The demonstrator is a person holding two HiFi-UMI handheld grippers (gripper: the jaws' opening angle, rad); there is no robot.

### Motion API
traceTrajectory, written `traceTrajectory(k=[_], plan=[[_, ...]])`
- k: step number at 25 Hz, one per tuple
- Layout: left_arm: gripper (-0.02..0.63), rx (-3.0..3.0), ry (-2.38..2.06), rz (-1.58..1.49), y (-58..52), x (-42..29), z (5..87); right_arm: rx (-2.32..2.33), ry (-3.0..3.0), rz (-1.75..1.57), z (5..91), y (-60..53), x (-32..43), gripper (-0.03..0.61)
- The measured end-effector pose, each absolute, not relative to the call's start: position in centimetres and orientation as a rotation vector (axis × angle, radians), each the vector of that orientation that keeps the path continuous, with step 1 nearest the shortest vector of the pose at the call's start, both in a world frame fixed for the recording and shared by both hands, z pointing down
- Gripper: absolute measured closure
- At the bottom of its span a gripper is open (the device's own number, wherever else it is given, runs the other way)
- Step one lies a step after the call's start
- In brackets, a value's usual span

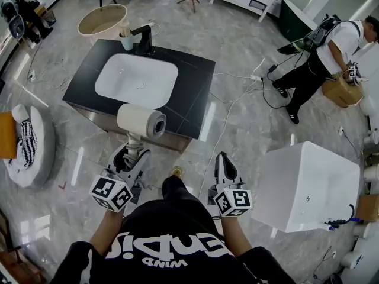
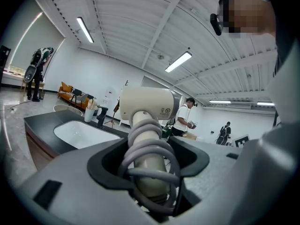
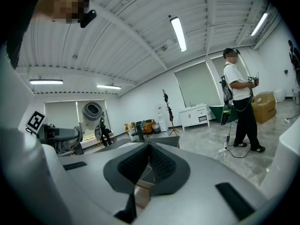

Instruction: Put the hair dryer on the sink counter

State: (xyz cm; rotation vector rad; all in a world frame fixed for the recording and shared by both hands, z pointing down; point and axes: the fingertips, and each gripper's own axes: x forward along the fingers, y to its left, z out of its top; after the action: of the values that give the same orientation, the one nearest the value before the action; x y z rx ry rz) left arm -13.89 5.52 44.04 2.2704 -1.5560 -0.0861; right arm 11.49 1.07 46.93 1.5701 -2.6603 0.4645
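Note:
A cream hair dryer [image 1: 141, 120] with a grey cord coiled round its handle stands upright in my left gripper [image 1: 135, 147], which is shut on the handle. It is held in the air just in front of the near edge of the black sink counter [image 1: 192, 93]. In the left gripper view the hair dryer [image 2: 145, 108] fills the middle, with the counter [image 2: 40, 125] and its white basin [image 2: 79, 132] beyond to the left. My right gripper [image 1: 224, 160] is held to the right, shut with nothing in it [image 3: 149, 146].
A black faucet [image 1: 144, 40] and a cup [image 1: 127, 41] stand at the counter's far edge. A white tub [image 1: 305, 185] sits to the right, a round cushion [image 1: 26, 144] to the left. Cables [image 1: 246, 84] cross the floor. A person [image 1: 328, 49] stands at the far right.

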Motion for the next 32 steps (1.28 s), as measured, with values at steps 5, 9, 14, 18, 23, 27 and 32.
traceTrajectory(k=[5,9,14,18,23,27,32], plan=[[0.345,2.27,-1.559,-0.082,1.0,-13.3,43.7,1.547,-2.678,0.472,46.8,-4.2,11.6,0.555],[0.345,2.259,-1.583,-0.087,-2.1,-13.1,43.5,1.517,-2.696,0.473,46.6,-7.4,11.4,0.555],[0.345,2.253,-1.617,-0.065,-5.0,-12.9,43.8,1.499,-2.705,0.465,46.6,-10.3,11.3,0.555],[0.345,2.274,-1.613,-0.026,-6.5,-12.9,44.0,1.511,-2.701,0.477,46.7,-11.8,11.3,0.555],[0.345,2.294,-1.573,-0.013,-8.8,-13.0,43.9,1.54,-2.69,0.49,46.3,-12.9,11.0,0.555],[0.345,2.321,-1.532,0.013,-11.1,-13.0,44.3,1.565,-2.677,0.495,46.6,-14.0,10.4,0.555],[0.345,2.377,-1.461,0.077,-14.3,-12.7,44.9,1.611,-2.671,0.488,46.3,-15.4,9.5,0.555]])
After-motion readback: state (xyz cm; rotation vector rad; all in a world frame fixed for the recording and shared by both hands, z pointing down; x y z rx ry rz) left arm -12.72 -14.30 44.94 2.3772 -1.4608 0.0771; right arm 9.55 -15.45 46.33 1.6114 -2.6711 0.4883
